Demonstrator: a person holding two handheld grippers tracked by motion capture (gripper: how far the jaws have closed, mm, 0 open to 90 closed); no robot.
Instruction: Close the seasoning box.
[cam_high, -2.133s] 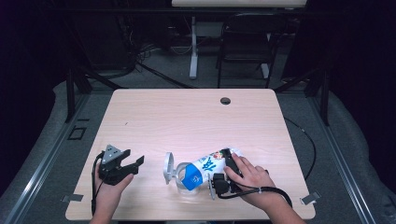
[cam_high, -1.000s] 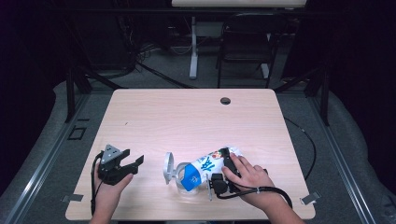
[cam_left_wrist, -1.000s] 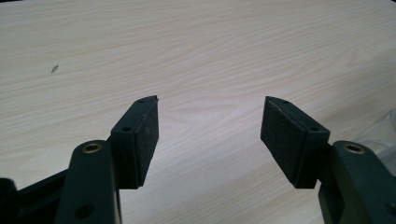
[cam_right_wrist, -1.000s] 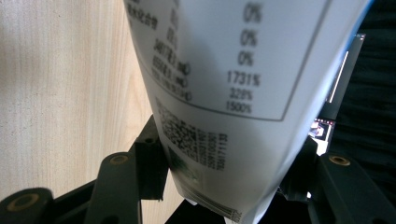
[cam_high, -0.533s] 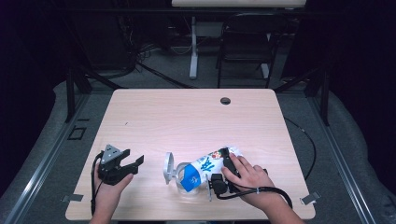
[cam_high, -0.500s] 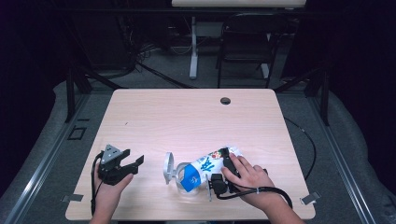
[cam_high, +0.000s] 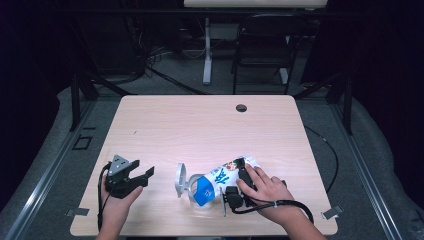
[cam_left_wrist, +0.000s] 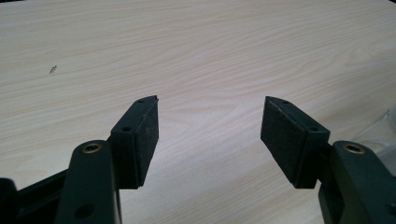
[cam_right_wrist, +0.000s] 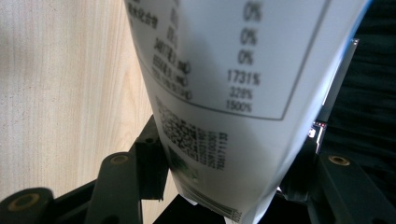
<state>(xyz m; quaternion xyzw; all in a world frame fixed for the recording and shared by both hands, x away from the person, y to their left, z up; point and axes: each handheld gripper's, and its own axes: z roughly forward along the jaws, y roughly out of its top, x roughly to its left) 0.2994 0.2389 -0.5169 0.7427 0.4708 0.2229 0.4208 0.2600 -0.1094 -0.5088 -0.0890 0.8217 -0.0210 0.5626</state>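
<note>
1. The right gripper (cam_high: 235, 187) lies low over the near edge of the pale wooden table (cam_high: 200, 125), the person's right hand (cam_high: 267, 190) on top of it; its 2 black jaws stand wide and clamp a white, blue-printed plastic pouch (cam_high: 217, 180) between them.
2. In the right gripper view the pouch (cam_right_wrist: 233, 93) fills the gap between the jaws, its printed table of percentages and a square code facing the camera; both pads press its sides.
3. The pouch stretches from the right gripper toward the left gripper; a clear plastic piece (cam_high: 181, 180) sits at its far end.
4. The left gripper (cam_high: 135, 177) rests well apart from the pouch, held by the left hand (cam_high: 116, 202); its jaws gape wide with only bare table between the pads (cam_left_wrist: 142, 135).
</note>
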